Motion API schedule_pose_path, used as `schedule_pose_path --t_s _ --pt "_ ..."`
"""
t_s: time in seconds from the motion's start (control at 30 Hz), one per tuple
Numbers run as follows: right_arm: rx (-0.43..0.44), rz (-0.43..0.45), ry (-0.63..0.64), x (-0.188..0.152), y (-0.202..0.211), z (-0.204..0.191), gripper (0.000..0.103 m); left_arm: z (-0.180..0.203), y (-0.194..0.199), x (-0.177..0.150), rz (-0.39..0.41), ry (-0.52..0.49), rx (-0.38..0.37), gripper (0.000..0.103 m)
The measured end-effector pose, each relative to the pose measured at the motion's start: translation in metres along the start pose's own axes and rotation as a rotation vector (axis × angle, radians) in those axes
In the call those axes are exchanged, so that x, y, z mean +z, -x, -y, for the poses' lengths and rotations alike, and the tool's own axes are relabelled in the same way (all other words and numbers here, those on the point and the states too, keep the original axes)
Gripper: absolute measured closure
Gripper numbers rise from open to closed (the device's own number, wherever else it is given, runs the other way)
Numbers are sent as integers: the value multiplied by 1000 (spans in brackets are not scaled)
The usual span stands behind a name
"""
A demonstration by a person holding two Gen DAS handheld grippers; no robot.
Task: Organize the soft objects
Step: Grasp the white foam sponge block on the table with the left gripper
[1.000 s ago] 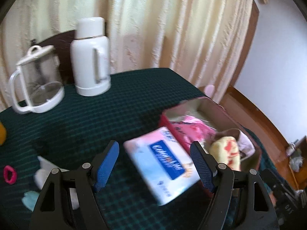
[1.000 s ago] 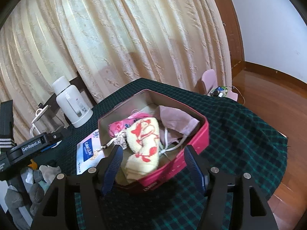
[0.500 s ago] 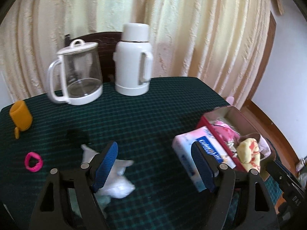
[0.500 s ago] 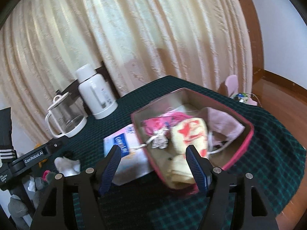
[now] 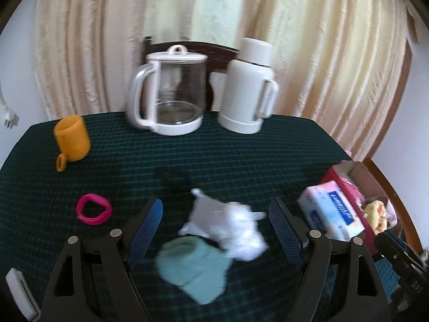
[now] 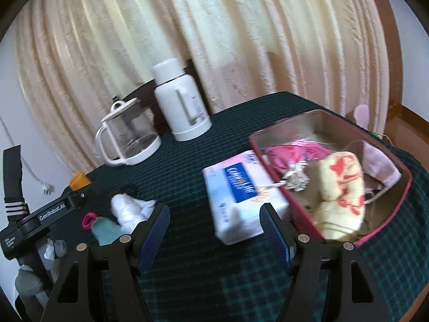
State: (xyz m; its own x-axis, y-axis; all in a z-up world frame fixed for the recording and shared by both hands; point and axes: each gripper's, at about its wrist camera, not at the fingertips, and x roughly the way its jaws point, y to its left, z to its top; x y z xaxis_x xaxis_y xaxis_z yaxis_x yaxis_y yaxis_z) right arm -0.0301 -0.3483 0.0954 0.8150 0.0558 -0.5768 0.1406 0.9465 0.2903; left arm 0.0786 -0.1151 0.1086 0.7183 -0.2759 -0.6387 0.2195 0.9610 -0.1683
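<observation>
Your left gripper (image 5: 214,228), jaws spread and empty, points down at the white cloth (image 5: 230,228) and teal cloth (image 5: 193,271) lying loose on the table (image 5: 241,161), both straight ahead between the fingers, teal nearer you. The left is clearly the nearer hand. Your right gripper (image 6: 214,230), also spread and empty, hovers by the tissue pack (image 6: 241,187), touching the red box (image 6: 388,214).

Glass kettle (image 5: 171,94) with white lid and handle, upright at far edge of surface (image 5: 241,155) (dark green check cloth). White thermos jug (image 5: 248,88) just beside it, to its right, also upright. Orange cup (image 5: 71,138) lying near left edge. Cream curtain (image 5: 308,40) behind; dark wooden chair back (image 5: 219,56) between.
</observation>
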Motion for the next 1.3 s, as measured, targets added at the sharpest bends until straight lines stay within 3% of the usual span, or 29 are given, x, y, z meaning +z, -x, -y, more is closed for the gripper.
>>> schedule_pose_path --t_s 0.43,0.73,0.87,1.0,1.3 --pt "117 -116 75 -8 -36 -60 30 -93 13 -11 -10 126 99 20" --pt "189 -159 113 -20 -50 -100 30 -128 38 -35 -32 184 151 20" --pt "226 -181 139 -28 -54 -119 30 -150 62 -49 -21 235 243 20" --pt "261 -190 168 -36 -53 -132 26 -174 88 -70 -19 271 404 20" --pt "272 -189 188 -45 -44 -136 26 -236 118 -115 -53 452 611 20"
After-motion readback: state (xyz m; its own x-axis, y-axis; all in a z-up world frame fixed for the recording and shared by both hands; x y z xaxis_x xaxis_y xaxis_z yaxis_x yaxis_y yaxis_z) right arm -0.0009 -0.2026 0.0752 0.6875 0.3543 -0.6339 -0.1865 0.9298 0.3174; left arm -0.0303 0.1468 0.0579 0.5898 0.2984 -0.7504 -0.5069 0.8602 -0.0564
